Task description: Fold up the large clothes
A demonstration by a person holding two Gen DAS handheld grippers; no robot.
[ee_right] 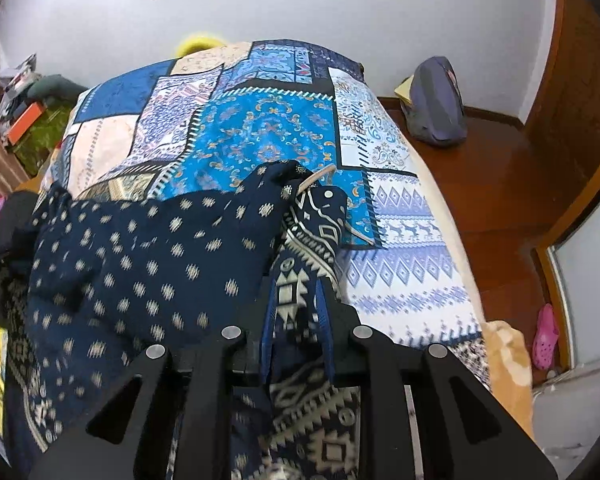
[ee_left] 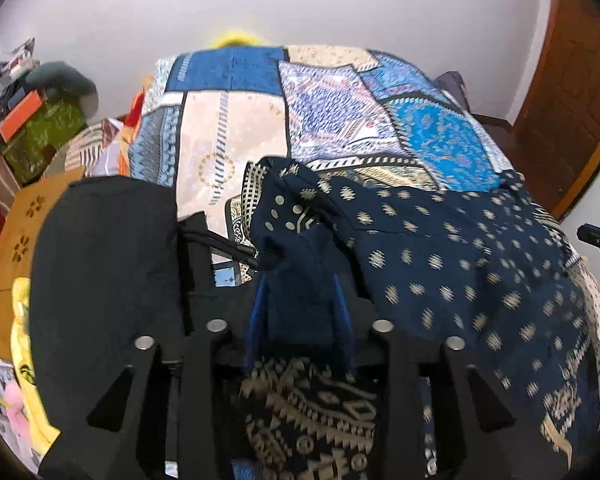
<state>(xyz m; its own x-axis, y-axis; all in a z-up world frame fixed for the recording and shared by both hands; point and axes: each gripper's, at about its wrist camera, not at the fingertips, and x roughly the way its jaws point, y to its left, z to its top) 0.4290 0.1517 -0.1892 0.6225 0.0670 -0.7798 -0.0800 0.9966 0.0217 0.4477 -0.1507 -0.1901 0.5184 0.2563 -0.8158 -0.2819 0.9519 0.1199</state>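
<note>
Navy garment (ee_left: pixel 460 248) is being held stretched between left tongs (ee_left: pixel 300 280) and right tongs (ee_right: pixel 300 280), both clenched on its edge, above the bed (ee_right: pixel 400 240).

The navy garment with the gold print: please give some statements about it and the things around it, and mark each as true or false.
1. Navy fabric sits between the fingers of the left gripper. True.
2. The navy garment lies on a bare wooden table. False: it lies on a bed with a blue patchwork bedspread.
3. The right gripper has the patterned border of the garment between its fingers. True.
4. A black garment lies to the left of the navy one in the left wrist view. True.
5. The footwear on the floor is green. False: it is pink.
</note>
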